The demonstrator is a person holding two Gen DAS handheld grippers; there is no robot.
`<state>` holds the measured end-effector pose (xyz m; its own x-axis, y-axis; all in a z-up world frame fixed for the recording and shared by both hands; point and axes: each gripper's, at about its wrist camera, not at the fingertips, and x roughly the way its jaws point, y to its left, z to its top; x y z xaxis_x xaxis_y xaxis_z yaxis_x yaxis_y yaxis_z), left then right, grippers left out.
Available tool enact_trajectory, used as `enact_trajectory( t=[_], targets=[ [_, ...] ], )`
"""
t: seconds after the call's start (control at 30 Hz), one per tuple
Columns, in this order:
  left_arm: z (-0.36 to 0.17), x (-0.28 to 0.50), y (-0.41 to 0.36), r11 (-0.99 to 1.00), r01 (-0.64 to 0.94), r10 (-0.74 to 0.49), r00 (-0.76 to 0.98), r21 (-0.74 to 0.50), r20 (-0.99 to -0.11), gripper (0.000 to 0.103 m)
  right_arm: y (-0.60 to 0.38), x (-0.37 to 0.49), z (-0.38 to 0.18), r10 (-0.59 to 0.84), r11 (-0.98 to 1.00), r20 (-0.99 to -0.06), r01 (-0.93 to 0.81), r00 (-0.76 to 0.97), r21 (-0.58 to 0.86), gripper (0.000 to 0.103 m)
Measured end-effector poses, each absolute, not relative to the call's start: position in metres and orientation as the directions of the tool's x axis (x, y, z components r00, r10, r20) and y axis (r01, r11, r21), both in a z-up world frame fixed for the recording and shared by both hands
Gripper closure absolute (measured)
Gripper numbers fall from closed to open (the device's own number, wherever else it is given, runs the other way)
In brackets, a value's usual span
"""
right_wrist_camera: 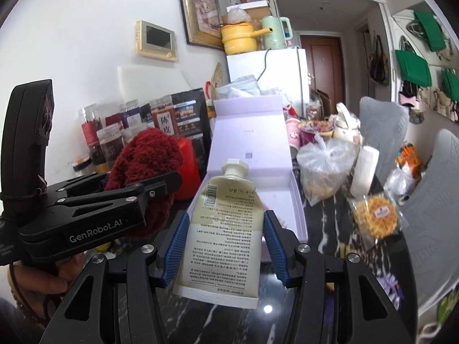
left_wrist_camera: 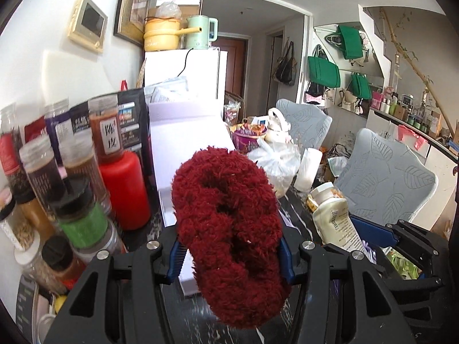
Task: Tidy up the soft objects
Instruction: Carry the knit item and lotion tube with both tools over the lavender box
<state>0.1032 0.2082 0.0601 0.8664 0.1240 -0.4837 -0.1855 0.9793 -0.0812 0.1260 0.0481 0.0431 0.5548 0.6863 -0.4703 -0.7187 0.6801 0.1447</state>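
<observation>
Red fuzzy scrunchie [left_wrist_camera: 229, 223] clamped, apparently, within left gripper [left_wrist_camera: 231, 255].

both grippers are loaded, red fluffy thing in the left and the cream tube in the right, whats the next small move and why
Probably ease the right gripper forward and lower the cream tube into the open lilac box. The tube hangs clamped above the dark table, cap aimed at the box just ahead. The left gripper, holding the red fluffy scrunchie, is off to the left.
</observation>
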Motion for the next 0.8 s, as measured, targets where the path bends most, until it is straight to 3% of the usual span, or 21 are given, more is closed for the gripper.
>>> enact_trajectory(
  t=[0.8],
  targets=[
    [0.086, 0.206, 0.257, 0.968, -0.239, 0.188, 0.89, -0.072, -0.415, 0.051, 0.105, 0.232, 0.077, 0.723, 0.644, -0.405, -0.758, 0.559, 0.105, 0.051]
  ],
)
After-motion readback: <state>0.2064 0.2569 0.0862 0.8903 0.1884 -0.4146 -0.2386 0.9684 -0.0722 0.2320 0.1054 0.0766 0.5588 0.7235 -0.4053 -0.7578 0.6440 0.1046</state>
